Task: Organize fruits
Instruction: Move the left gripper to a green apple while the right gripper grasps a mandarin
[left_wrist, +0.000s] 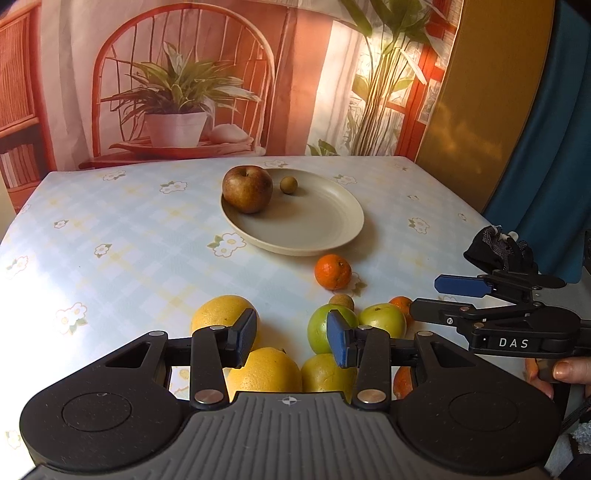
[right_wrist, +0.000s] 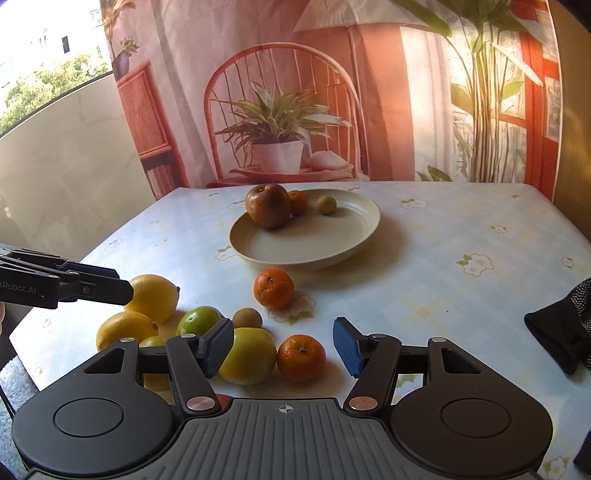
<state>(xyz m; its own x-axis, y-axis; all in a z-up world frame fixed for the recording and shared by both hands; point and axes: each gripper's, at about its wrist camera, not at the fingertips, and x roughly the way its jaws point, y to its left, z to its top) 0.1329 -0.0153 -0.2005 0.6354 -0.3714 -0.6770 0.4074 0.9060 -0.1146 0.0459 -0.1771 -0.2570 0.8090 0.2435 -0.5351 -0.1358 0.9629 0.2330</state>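
Note:
A cream plate holds a brown apple, a small tan fruit and, in the right wrist view, a small orange. On the cloth lie a mandarin, lemons, green fruits, a yellow-green fruit and another mandarin. My left gripper is open above the lemons. My right gripper is open around the near mandarin and the yellow-green fruit.
The table wears a floral cloth. A printed backdrop hangs behind it. A black glove lies at the right edge. A small tan fruit sits among the loose fruit.

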